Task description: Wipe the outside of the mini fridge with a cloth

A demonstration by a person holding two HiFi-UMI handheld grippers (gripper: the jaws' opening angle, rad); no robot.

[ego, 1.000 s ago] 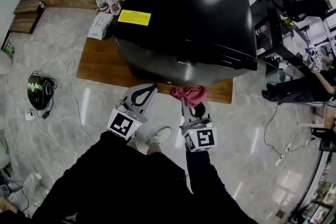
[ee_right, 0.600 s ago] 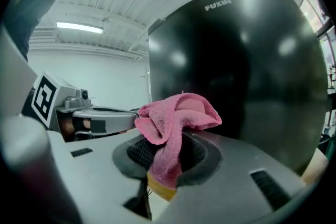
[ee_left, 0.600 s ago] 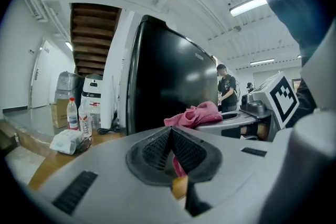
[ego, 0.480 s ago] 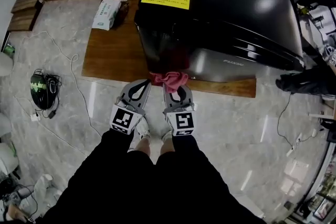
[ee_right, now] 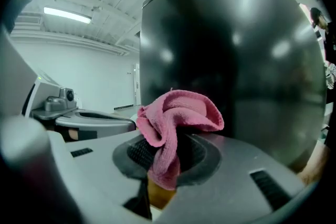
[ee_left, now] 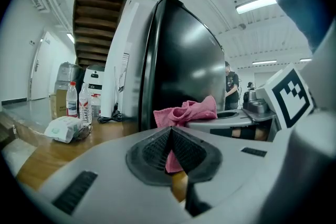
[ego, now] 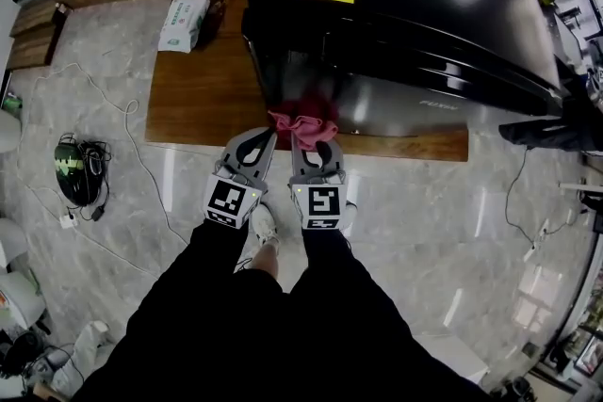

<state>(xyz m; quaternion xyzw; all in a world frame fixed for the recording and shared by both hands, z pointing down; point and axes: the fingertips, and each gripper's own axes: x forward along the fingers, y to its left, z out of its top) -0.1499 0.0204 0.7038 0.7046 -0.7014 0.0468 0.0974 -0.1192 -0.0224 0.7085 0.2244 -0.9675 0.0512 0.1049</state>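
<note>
Mini fridge is standing on a wooden board. I am squeezing the pink cloth in my right claw, low by the fridge's front corner, ready for rubbing. My left claw is sitting pressed together, empty, just beside the cloth.

Pink cloth, black fridge, seemingly glossy
</note>
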